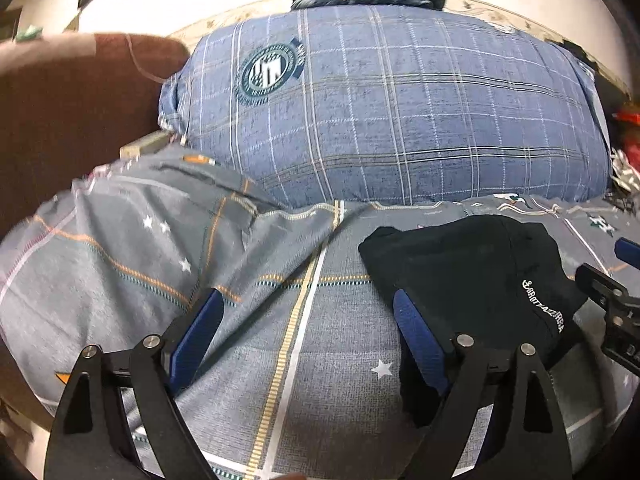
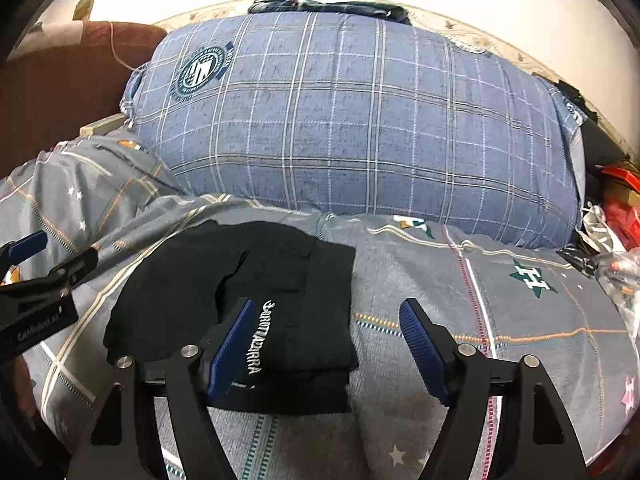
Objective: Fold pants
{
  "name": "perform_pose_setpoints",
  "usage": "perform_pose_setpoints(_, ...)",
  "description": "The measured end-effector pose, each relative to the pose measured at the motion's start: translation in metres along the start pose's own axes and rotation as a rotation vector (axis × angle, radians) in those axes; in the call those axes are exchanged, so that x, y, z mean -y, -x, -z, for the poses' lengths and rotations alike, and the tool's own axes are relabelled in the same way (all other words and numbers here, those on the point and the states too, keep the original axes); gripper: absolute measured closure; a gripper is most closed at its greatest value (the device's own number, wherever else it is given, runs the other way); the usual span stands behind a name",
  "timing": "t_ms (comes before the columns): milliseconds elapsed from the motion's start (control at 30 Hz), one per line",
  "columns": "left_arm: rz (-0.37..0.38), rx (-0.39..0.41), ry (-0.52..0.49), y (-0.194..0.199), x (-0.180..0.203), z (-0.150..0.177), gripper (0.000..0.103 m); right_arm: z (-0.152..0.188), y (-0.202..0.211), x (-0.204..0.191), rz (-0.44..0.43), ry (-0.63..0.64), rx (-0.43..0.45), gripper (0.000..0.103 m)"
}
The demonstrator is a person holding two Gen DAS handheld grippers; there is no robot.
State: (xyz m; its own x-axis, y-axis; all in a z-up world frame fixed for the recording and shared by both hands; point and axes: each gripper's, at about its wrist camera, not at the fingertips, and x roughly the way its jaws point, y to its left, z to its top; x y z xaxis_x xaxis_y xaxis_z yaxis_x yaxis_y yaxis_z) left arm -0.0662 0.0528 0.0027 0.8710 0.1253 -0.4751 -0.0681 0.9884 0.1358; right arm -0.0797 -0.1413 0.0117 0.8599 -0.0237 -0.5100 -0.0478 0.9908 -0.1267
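Observation:
The black pants [image 2: 192,292] lie folded into a small thick stack with white lettering on the grey patterned bedsheet [image 2: 500,300]. My right gripper [image 2: 327,306] stands open low over the stack's near right corner. Its left finger [image 2: 232,340] is over the cloth and its right finger is over bare sheet. In the left wrist view the pants [image 1: 472,272] sit to the right, and my left gripper [image 1: 306,300] is open over bare sheet. Its right finger [image 1: 416,336] overlaps the stack's left edge. Neither pair of pads presses on the cloth.
A large blue plaid pillow [image 1: 400,112] fills the back of the bed, with dark clothes [image 1: 368,0] behind it. A brown upholstered piece [image 1: 60,120] stands at the left. Red and white clutter [image 2: 616,208] lies at the bed's right edge.

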Motion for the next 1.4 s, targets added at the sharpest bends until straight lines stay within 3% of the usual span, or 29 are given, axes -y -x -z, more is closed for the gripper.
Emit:
perform_pose_setpoints(167,0.029,0.04,-0.043,0.013,0.008,-0.002,0.013,0.004,-0.009,0.003,0.006,-0.013,-0.031,0.025)
perform_pose_setpoints(300,0.053,0.053,-0.038,0.019,0.009,-0.003,0.0,0.007,-0.016,0.004,0.032,-0.009,-0.05,0.025)
perform_pose_setpoints(467,0.059,0.09,-0.009,0.026,0.005,-0.005,0.0,0.008,-0.018,0.01,0.034,-0.026,-0.058,0.025)
perform_pose_setpoints(967,0.068,0.026,-0.055,0.018,0.016,0.0,0.0,0.011,-0.021,0.02,0.042,-0.052,-0.073,0.025)
perform_pose_setpoints(1400,-0.016,0.024,-0.069,0.015,0.016,0.001,0.0,0.01,-0.019,0.024,0.041,-0.069,-0.057,0.025)
